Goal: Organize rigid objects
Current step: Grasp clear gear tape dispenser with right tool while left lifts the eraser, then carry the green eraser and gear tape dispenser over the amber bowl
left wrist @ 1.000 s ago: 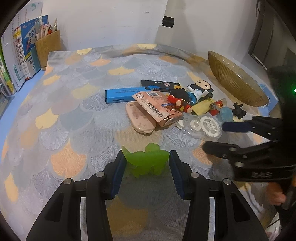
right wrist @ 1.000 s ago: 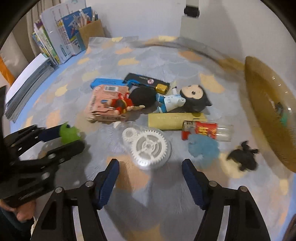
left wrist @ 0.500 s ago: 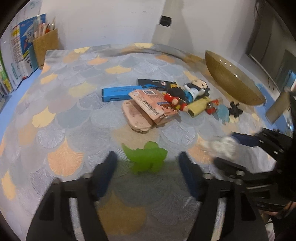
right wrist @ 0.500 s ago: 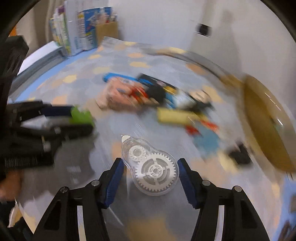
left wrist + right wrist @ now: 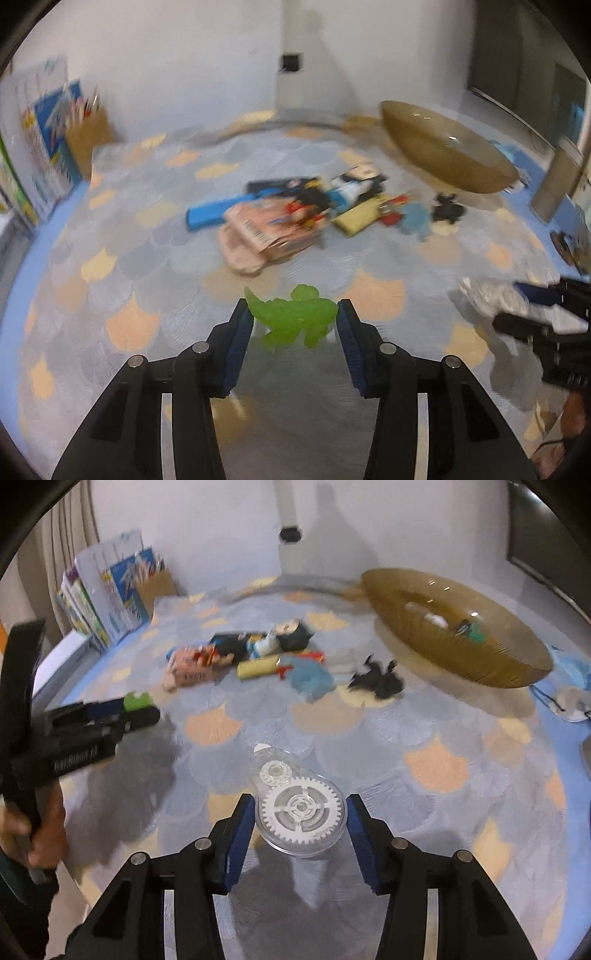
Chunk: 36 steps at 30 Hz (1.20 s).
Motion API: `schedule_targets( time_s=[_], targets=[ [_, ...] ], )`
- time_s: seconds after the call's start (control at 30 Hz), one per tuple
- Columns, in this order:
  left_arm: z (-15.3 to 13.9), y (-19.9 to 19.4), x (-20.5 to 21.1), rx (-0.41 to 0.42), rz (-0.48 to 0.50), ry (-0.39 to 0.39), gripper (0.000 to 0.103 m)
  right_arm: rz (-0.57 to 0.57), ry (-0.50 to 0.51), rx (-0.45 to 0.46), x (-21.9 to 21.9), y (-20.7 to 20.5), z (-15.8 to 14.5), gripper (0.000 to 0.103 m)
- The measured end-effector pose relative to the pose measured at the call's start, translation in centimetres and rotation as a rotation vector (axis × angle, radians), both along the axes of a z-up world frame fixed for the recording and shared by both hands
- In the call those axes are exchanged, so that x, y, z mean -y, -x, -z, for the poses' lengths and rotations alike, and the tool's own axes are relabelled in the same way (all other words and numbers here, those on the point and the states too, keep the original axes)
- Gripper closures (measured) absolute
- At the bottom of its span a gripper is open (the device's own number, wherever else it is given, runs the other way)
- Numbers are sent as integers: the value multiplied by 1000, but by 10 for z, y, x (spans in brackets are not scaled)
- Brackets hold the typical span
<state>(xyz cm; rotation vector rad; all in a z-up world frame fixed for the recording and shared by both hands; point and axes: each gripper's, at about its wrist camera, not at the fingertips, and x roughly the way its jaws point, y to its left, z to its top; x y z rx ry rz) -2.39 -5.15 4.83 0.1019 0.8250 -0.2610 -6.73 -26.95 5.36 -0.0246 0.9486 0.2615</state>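
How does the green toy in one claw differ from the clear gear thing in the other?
The green toy is a solid, translucent green animal shape with legs and a tail; the gear case is a clear, rounded shell with two white cogs inside. The toy sits in the left gripper, the case in the right gripper. Both are small, rigid, and sit between jaws that are closing.

right gripper (image 5: 301, 821) jaws closing on clear correction-tape dispenser (image 5: 300, 814), white gears visible, lifted off scallop-pattern cloth (image 5: 443, 760). left gripper (image 5: 142, 709) at left holds green toy (image 5: 137, 700). amber bowl (image 5: 458, 635) far right, toy pile (image 5: 258, 653) mid-table.
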Motion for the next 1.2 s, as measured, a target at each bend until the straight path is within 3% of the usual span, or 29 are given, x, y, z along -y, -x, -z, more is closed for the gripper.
schedule_targets(
  time_s=[0.17,0.5,0.83,1.2],
  targets=[
    [1,2,25,23,37,-7,60,53,16,28,21,1,0,54],
    [17,-2,35,30,-27,-52,59,83,94,13,27,-5,20,52],
    [22,2,53,67,-26,-195,59,84,101,8,27,-7,21,45],
    [22,1,50,67,-34,-179,59,82,100,9,27,-7,21,45]
  ],
)
